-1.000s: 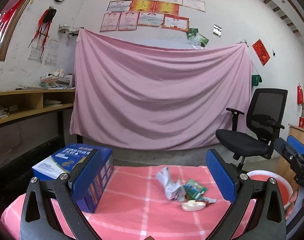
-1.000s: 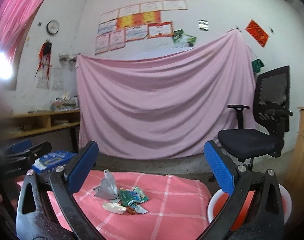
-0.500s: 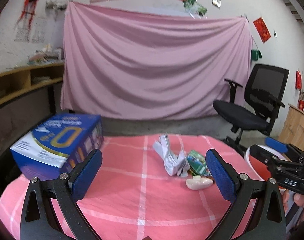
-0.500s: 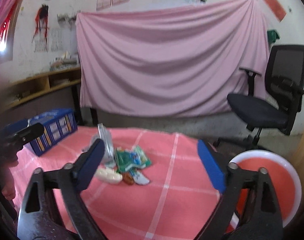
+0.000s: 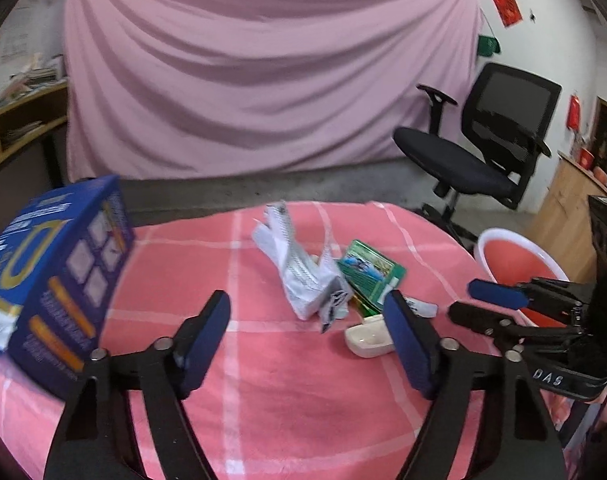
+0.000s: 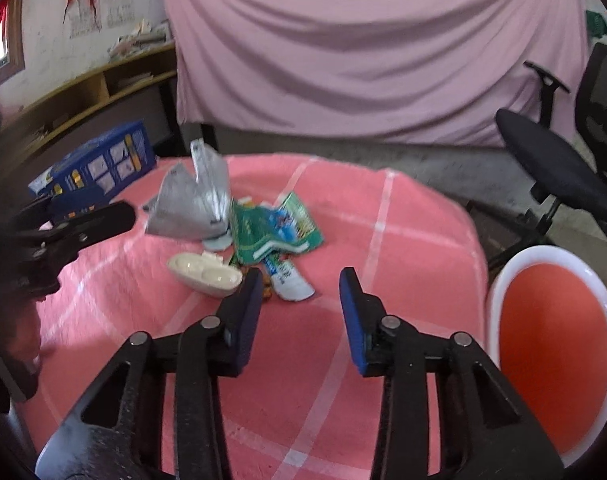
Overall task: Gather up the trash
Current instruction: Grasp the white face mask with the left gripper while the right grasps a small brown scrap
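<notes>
Moved since earlier: both tools have come down and tipped toward the trash; their jaws have just been closing, with nothing between them.
Trash pile: crumpled silver wrapper (image 6: 195, 204), green packet (image 6: 275, 228), white torn packet (image 6: 289, 280) and cream plastic shell (image 6: 203, 274) lie bunched near the middle of the counter (image 6: 403, 240), touching or overlapping.
Right tool (image 6: 299, 312): released, part-way narrowed, empty, just short of the white torn packet.
Left tool (image 5: 307, 340): released, empty, hovering in front of the silver wrapper, with the cream shell by its right finger.
Bin: red basin (image 6: 551, 344) sits below the counter's right edge, beside the right tool.
Blue box (image 5: 51, 280): at the counter's left edge, well apart from the pile.
Step, as I judge it: first pick from the pile.
Doing it well: take one piece per tool; pinch flat packets by a raised edge, since the pads may skid on the cloth; lift clear before swinging to the basin.
</notes>
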Tool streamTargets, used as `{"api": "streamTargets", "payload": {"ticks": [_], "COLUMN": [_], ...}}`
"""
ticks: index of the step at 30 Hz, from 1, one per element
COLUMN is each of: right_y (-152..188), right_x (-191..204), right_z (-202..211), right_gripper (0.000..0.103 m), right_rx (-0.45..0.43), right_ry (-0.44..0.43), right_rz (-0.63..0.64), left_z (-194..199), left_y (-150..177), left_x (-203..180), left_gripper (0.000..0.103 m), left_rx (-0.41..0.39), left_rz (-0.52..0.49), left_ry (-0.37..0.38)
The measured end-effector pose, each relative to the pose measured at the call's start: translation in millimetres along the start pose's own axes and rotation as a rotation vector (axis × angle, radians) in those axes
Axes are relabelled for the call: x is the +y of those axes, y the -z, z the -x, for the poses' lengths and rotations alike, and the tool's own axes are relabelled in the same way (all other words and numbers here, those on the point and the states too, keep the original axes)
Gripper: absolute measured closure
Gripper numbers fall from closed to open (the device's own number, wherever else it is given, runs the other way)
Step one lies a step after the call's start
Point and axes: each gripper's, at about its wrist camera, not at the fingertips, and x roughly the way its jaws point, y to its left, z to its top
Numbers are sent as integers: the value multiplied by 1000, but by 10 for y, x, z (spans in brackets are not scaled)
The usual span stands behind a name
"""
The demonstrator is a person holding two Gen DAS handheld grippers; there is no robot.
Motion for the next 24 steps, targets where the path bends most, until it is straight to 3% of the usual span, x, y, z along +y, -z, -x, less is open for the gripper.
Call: {"api": "streamTargets", "payload": {"ticks": [7, 12, 19, 21, 24], "right_y": [-7, -48, -86, -96, -102], "right_x": [141, 184, 150, 156, 175], "right_z": [-186, -291, -401, -411, -430], "right_gripper": [47, 47, 49, 52, 66], "right_rx": [85, 109, 133, 132, 133], "right_ry": [-42, -39, -66, -68, -76], "right_rz": [66, 94, 93, 102, 117], "left_z": [-163, -297, -314, -302, -234], "left_y": [-83, -101, -113, -112, -110], "left_x": [-65, -43, 28, 50, 82], "left_gripper": [51, 74, 92, 97, 99], "left_rx": [40, 94, 128, 134, 126], "left_rz": [-51, -42, -4, 4, 18], "left_ry": [38, 73, 96, 90, 82]}}
